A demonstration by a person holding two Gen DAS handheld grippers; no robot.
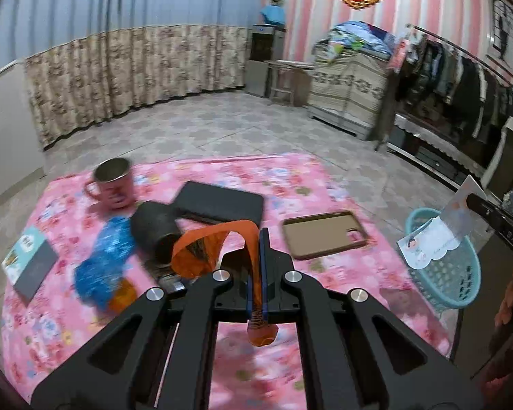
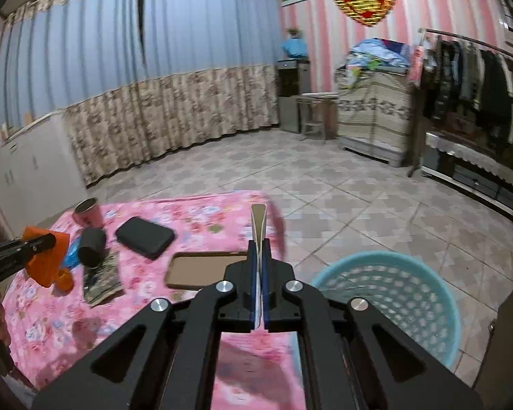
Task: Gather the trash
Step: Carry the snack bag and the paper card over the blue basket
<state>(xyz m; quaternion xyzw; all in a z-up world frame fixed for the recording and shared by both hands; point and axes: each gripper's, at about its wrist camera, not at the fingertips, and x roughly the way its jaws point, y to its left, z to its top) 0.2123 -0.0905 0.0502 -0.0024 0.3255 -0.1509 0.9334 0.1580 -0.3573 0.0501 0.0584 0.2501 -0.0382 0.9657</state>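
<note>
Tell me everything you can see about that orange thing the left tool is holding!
The orange wrapper looks like thin, crinkly plastic with dark print on it. The left tool is shut on it, pinching one strip flat between its fingers; a tail hangs out below, and the rest arches up and to the left into a loose open pouch. It is lifted above the pink blanket, in front of the tipped dark cup. The right view shows it bunched around the tool's tip.

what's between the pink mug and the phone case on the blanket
In the left wrist view, a flat black pouch lies between the pink mug and the phone case.
</note>
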